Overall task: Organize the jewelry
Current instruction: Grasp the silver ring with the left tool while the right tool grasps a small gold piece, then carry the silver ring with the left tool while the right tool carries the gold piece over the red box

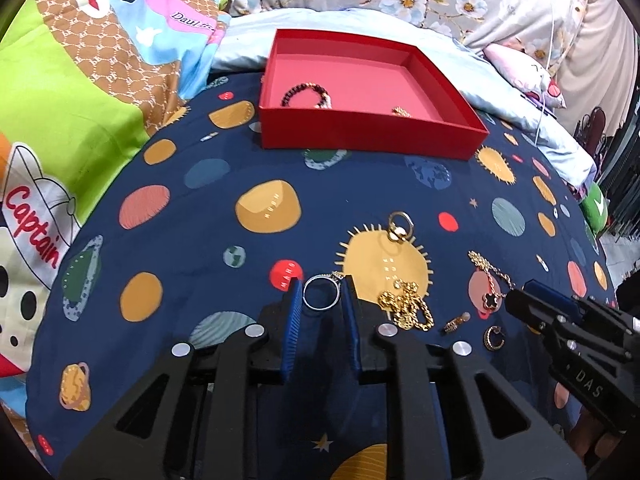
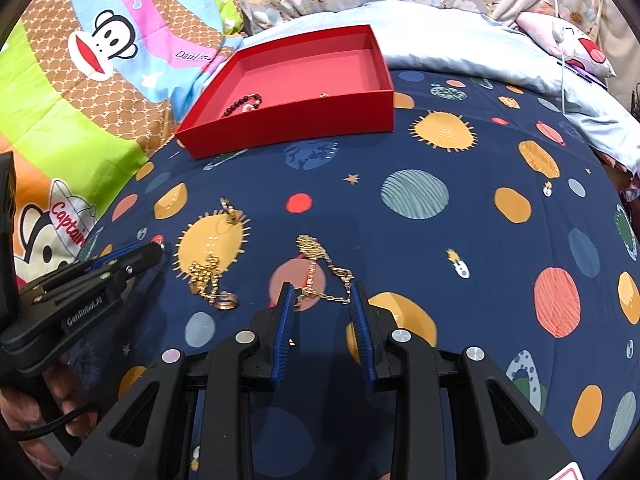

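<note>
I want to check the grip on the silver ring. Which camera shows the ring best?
The left wrist view: the silver ring sits full-face between the left gripper jaws, its whole hoop visible against the bedsheet. In the right wrist view only a tiny glint shows at that gripper's tip, so the hold cannot be judged there.

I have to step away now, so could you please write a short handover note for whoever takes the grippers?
Left gripper: shut on the silver ring, low over the bedspread.
Right gripper: open, over the thin gold necklace, gripping nothing.
Done: beaded bracelet and a small gold piece lie in the red box.
Left: ring to box, then gold ring, chunky gold chain, necklace, small earrings.
</note>
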